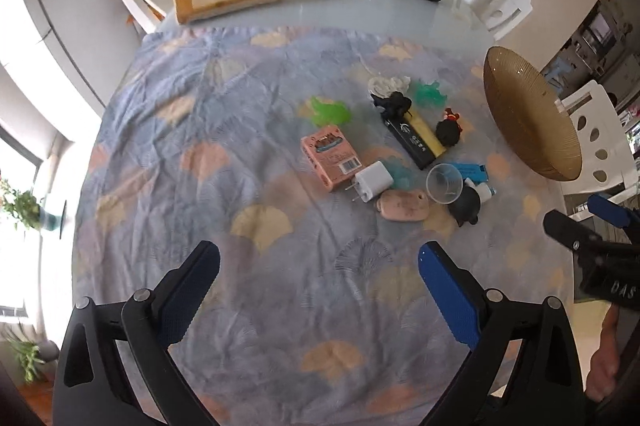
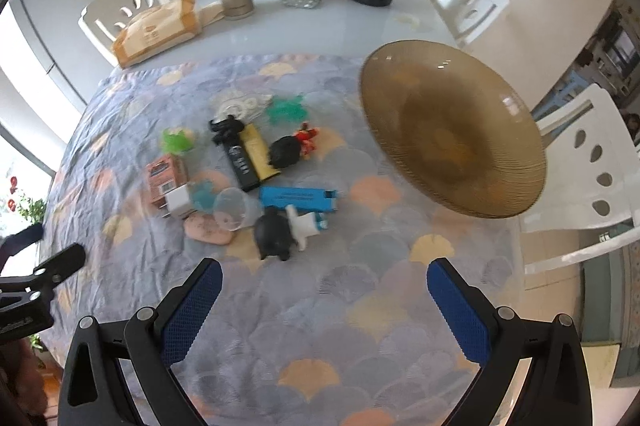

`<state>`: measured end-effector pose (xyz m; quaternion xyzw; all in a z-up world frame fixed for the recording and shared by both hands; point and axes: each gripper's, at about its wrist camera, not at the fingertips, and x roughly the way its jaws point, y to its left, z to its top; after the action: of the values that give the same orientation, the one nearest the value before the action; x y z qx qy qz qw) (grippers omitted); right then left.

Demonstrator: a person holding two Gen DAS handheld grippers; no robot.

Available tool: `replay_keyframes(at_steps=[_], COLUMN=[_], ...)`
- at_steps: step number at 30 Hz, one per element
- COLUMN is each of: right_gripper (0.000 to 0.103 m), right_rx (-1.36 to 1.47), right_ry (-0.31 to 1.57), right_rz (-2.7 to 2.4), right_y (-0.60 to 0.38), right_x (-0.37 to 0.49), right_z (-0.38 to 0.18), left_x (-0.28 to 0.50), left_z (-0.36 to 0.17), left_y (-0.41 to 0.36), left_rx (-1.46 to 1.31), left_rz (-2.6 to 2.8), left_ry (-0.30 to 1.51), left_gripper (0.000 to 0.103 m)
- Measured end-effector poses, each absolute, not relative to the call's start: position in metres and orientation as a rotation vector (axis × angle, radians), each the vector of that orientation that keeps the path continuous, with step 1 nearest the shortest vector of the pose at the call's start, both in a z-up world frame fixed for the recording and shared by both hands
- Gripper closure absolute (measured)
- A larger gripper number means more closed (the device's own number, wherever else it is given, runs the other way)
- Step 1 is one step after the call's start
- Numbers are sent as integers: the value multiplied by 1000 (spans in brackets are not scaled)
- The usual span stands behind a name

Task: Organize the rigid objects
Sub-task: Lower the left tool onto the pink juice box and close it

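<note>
Both grippers, left and right, hover open, empty; crowded small-object pile risks knocking the clear plastic cup rolling

Black grippers, blue textured pads, seemingly silver rivets.

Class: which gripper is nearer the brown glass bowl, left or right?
Right. The right gripper hangs open just short of the bowl; the left gripper, also open, sits further off, with the bowl far to its right.
</note>
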<state>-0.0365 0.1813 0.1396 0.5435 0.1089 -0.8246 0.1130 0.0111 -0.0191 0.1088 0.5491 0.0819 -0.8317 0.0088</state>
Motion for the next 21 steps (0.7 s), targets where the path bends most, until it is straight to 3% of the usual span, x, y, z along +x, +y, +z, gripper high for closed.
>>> replay_keyframes(at_steps=[10, 21], right_gripper=[7, 9], right_rx=[1638, 1590], right_ry=[223, 266], right_rz=[-2376, -2400], right_y=[178, 163], right_x=[-36, -36], right_z=[114, 121], left_x=[-22, -44], left_z=[89, 120], left_y=[-32, -19], left_rx=[1744, 1615], left_rz=[-2586, -2642], left_ry=[346, 155], left_gripper=[10, 13])
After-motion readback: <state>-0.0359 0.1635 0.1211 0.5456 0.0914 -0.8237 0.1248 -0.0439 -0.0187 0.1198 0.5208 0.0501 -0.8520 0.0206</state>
